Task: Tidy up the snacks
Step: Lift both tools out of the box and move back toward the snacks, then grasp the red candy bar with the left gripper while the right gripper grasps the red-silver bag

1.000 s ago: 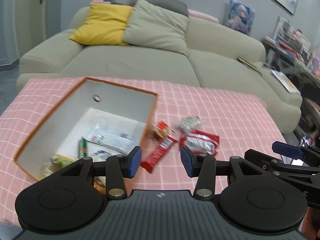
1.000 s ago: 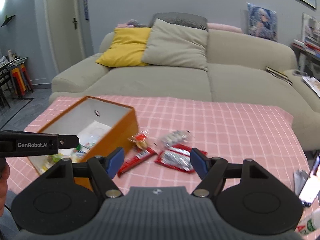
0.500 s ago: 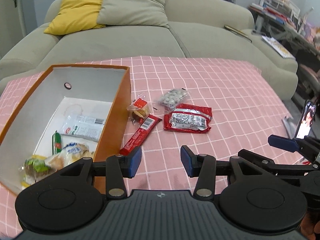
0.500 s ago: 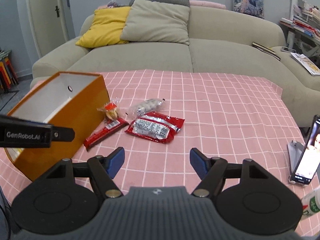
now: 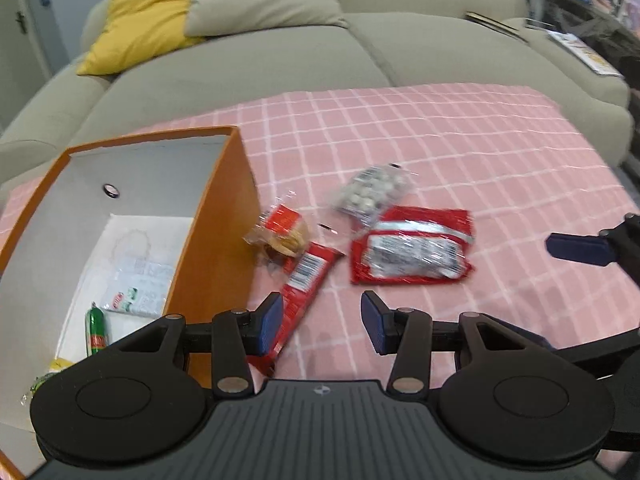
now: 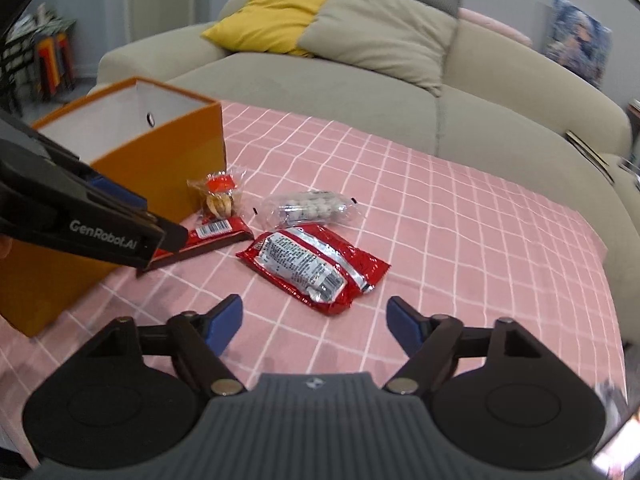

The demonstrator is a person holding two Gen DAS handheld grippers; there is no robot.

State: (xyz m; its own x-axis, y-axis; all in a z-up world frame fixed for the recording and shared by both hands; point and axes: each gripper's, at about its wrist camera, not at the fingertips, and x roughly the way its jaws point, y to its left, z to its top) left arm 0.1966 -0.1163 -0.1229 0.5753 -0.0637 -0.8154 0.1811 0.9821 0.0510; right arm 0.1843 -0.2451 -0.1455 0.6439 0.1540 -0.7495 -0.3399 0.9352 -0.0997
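Our left gripper (image 5: 322, 326), jaws parted and empty, hovers over the red snack bar (image 5: 305, 280) beside the orange box (image 5: 216, 240). Our right gripper (image 6: 314, 322), jaws just widened, empty, faces the red foil packet (image 6: 312, 266). We should straddle each wrapper's narrow width. Pink tablecloth (image 6: 460, 240) rightward lies bare.

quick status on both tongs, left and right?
Left tongs: open, empty, low over the long red bar.
Right tongs: open, empty, jaws have just been opening, nothing between them.
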